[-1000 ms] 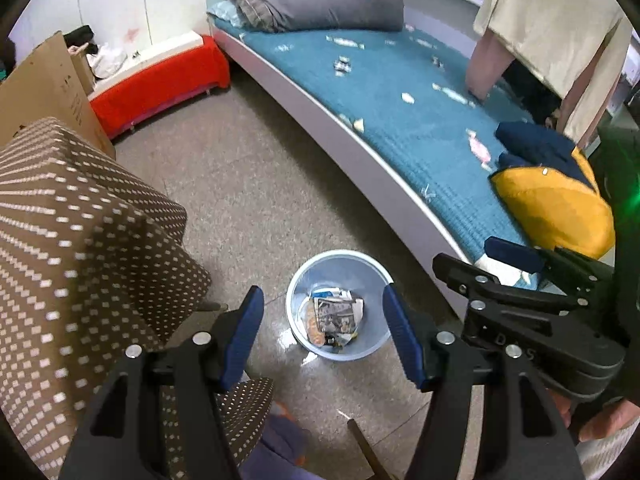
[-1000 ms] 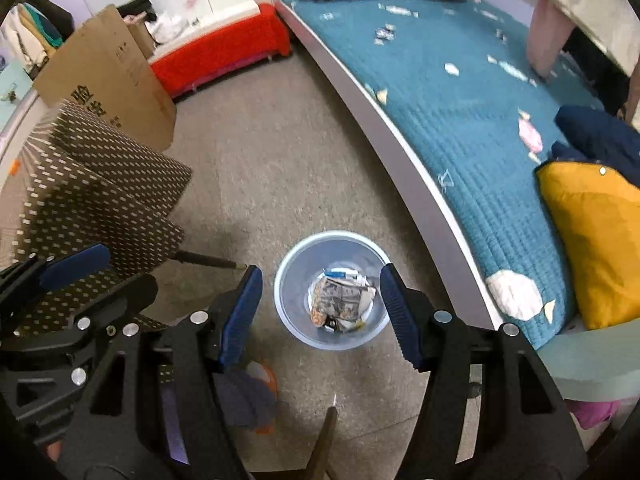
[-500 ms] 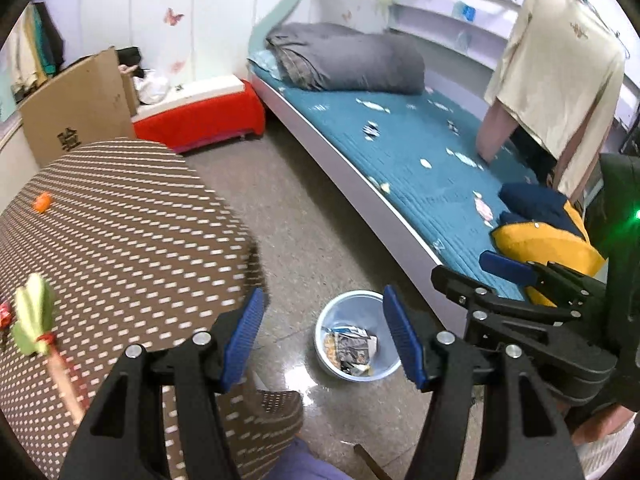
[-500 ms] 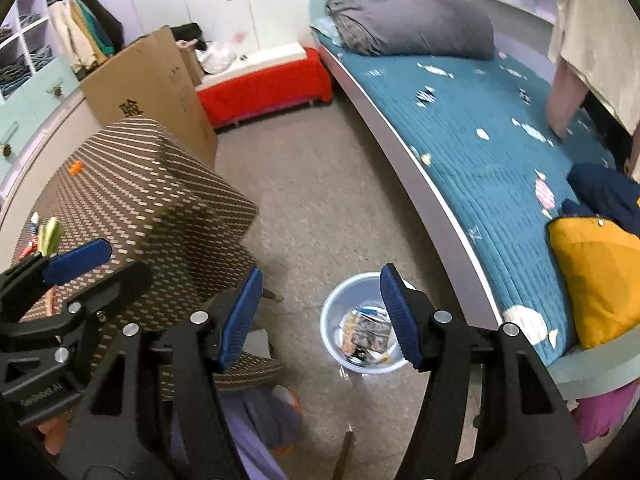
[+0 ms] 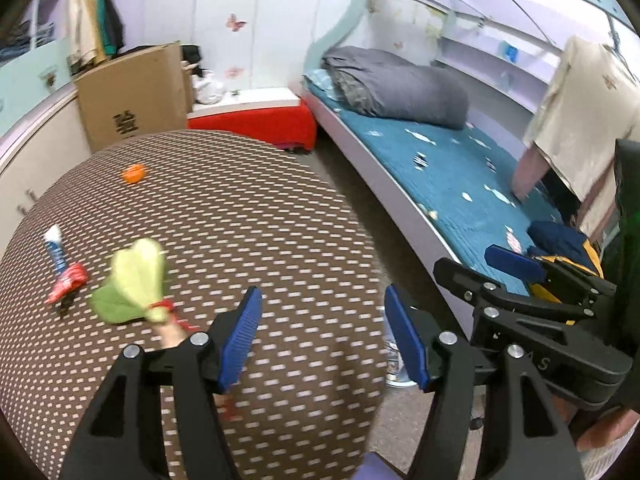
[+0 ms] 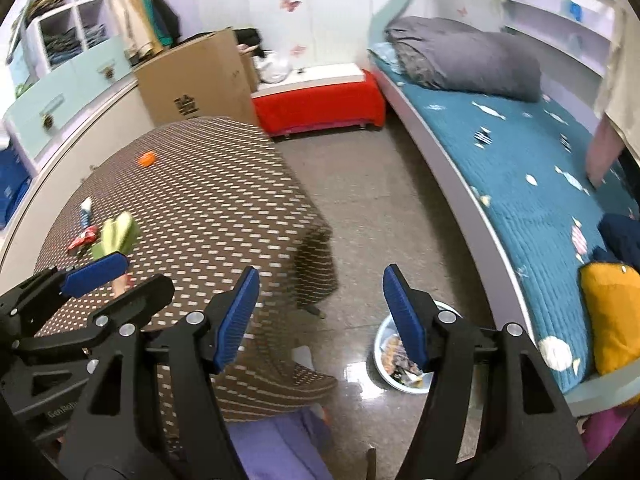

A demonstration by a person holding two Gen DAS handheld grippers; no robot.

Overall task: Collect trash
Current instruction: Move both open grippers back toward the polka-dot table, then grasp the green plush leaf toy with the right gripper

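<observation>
- Both views have swung up from the floor and the bin to the tabletop (image 5: 248, 216), covered in a brown dotted cloth; a second ago the bin sat between the fingers of each claw, and it now lies low at the right.
- Bin (image 6: 404, 364): on the floor beside the bed (image 6: 520, 184), off the tabletop's near right corner, already holding paper trash.
- Left claw (image 5: 322, 334): roughly half open, empty, over the tabletop's near edge.
- Right claw (image 6: 320, 314): jaws opening, nothing between them, beyond the tabletop's right edge, above the floor.
- Green leafy bundle (image 5: 130, 280): near the left edge; long axis runs from the near edge toward the far-left, stalk end nearest the left claw.
- Red wrapper (image 5: 68, 282) and white-blue tube (image 5: 54, 246): just beside the left edge; the tube's long axis points roughly away from the near edge.
- Orange item (image 5: 134, 173): near the far edge, round, with no clear axis.
- Risk: gripping across loose leaves could tear them or let the bundle slip; a grip at the tied stalk appears safer.
- Risk: catching the cloth would drag the small items toward the edge.
</observation>
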